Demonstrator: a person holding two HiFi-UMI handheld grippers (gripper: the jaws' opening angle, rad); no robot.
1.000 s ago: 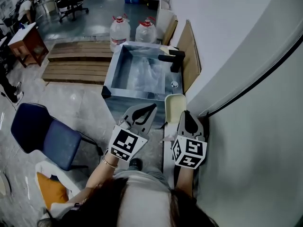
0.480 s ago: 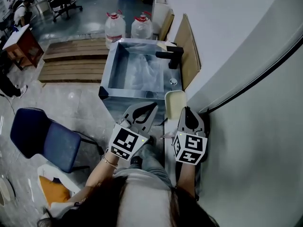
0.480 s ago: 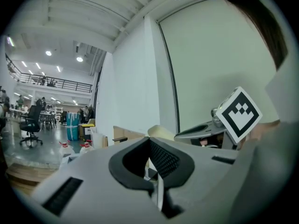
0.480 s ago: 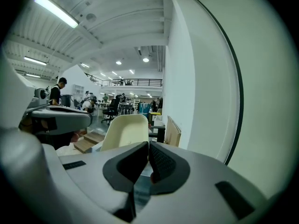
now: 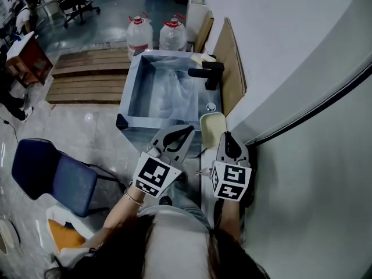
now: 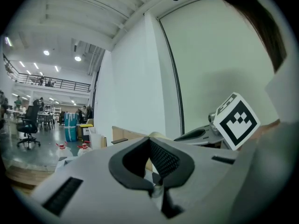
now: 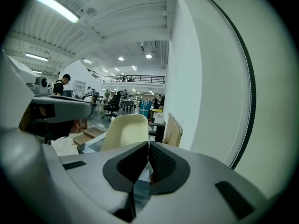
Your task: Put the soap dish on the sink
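A cream soap dish point(image 5: 212, 127) is pinched at its near end by my right gripper point(image 5: 224, 137), which is shut on it. The dish hangs over the near right corner of the metal sink point(image 5: 129, 93), whose black faucet point(image 5: 206, 72) stands on the right rim. In the right gripper view the soap dish point(image 7: 126, 130) rises just beyond the closed jaws of the right gripper point(image 7: 148, 146). My left gripper point(image 5: 187, 132) hovers beside it on the left, shut with nothing in it; the left gripper point(image 6: 150, 143) shows its tips meeting in the left gripper view.
Two water bottles point(image 5: 139, 35) stand behind the sink, with wooden pallets point(image 5: 81, 74) to their left. A wooden board point(image 5: 232, 63) leans on the white wall at the right. A blue chair point(image 5: 49, 176) stands at the lower left. A person's legs are directly below.
Both grippers and the dish have moved forward toward the sink; the dish now reaches the sink's near right corner. Both jaws have kept their state.
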